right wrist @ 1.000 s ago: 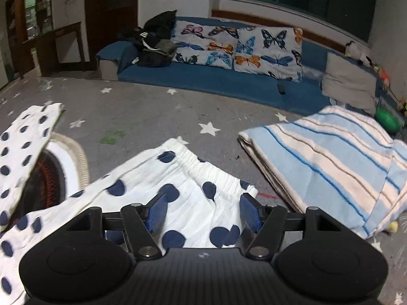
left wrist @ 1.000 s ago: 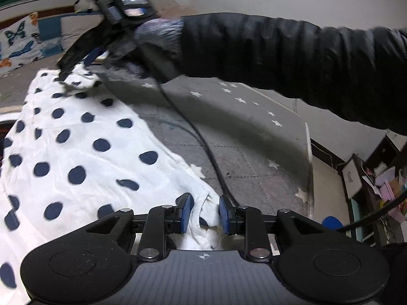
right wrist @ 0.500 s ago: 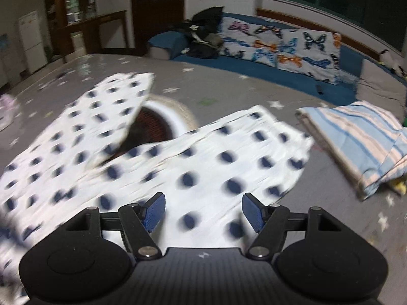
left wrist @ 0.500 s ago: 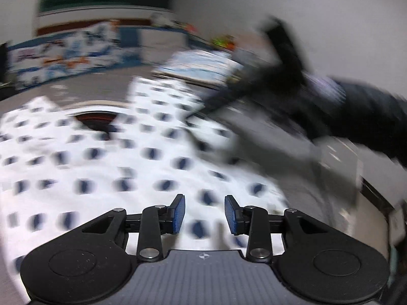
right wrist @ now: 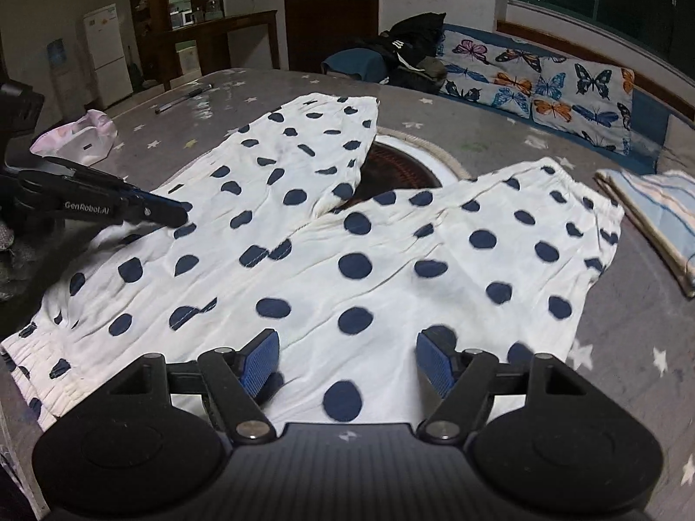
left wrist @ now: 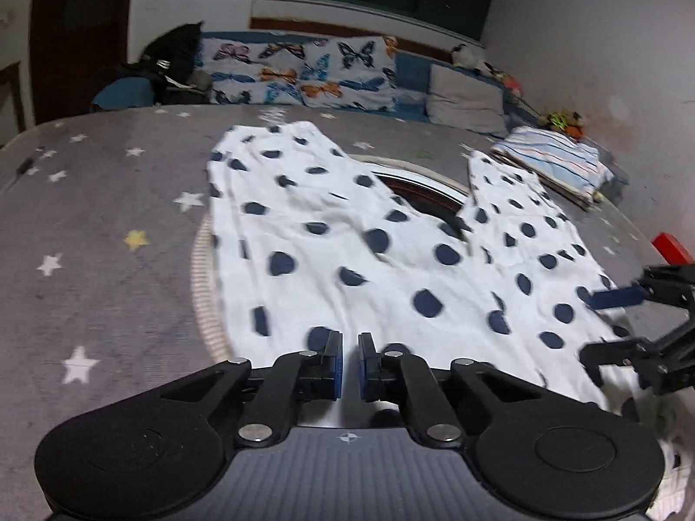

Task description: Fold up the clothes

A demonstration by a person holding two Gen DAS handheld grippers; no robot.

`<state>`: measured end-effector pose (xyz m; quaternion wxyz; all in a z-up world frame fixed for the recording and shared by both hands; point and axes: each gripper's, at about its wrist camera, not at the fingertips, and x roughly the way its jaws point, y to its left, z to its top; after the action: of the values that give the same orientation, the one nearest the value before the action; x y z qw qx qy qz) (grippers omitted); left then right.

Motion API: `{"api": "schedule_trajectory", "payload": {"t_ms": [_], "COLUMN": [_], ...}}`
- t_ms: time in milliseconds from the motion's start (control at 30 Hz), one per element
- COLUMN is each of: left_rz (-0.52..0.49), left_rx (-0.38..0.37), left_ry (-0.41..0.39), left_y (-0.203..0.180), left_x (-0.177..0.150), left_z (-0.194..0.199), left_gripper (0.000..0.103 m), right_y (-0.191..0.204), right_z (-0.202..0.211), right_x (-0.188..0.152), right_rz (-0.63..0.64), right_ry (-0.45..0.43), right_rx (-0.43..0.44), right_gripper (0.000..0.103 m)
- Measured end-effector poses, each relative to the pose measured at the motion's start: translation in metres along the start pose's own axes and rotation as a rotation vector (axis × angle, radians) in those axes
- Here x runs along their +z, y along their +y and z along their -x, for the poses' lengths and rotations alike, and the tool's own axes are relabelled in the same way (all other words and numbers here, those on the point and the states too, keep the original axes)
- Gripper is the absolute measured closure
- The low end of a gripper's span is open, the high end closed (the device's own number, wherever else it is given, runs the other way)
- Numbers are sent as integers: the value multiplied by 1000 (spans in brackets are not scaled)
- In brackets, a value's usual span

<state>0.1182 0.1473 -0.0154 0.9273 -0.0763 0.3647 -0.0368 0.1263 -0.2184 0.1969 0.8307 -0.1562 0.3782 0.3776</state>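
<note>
One polka-dot garment (right wrist: 330,256) (two claws)

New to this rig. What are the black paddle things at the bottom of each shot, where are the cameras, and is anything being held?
Each shot comes from a fisheye camera on a handheld two-finger gripper, looking along its fingers. A person carries one per hand; there is no robot arm. The left gripper is nearly closed over the near edge of the polka-dot pants; whether it pinches cloth is unclear. The right gripper is open above the pants, holding nothing. The pants lie spread on a grey star-print cover, beside a folded striped blanket.
</note>
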Motion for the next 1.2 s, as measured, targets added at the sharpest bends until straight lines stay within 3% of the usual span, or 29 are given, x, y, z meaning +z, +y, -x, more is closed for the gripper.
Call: {"api": "schedule_trajectory", "payload": {"t_ms": [233, 467, 633, 800, 867, 967, 1100, 1200], "left_rz": [4, 10, -33, -90, -70, -38, -75, -143], "left_rx": [107, 91, 98, 147, 162, 130, 31, 9], "left_ry": [-46, -91, -53, -66, -63, -92, -101, -73], "left_y": [12, 6, 3, 6, 10, 7, -15, -29], "left_x": [-11, -3, -10, -20, -20, -18, -23, -34], "left_z": [12, 25, 17, 20, 24, 38, 51, 50], "left_gripper": [103, 100, 100, 98, 98, 98, 98, 98], "right_y": [4, 16, 29, 40, 43, 47, 53, 56], "right_z": [2, 13, 23, 29, 31, 36, 44, 47], "right_x": [-13, -14, -18, -29, -35, -41, -44, -48], "right_rz": [-14, 7, 35, 61, 73, 75, 81, 81], "right_ry": [1, -19, -32, -20, -12, -10, -28, -24], "right_rx": [-33, -27, -7, -7, -20, -27, -30, -26], "right_gripper": [28, 28, 28, 28, 28, 28, 28, 28]}}
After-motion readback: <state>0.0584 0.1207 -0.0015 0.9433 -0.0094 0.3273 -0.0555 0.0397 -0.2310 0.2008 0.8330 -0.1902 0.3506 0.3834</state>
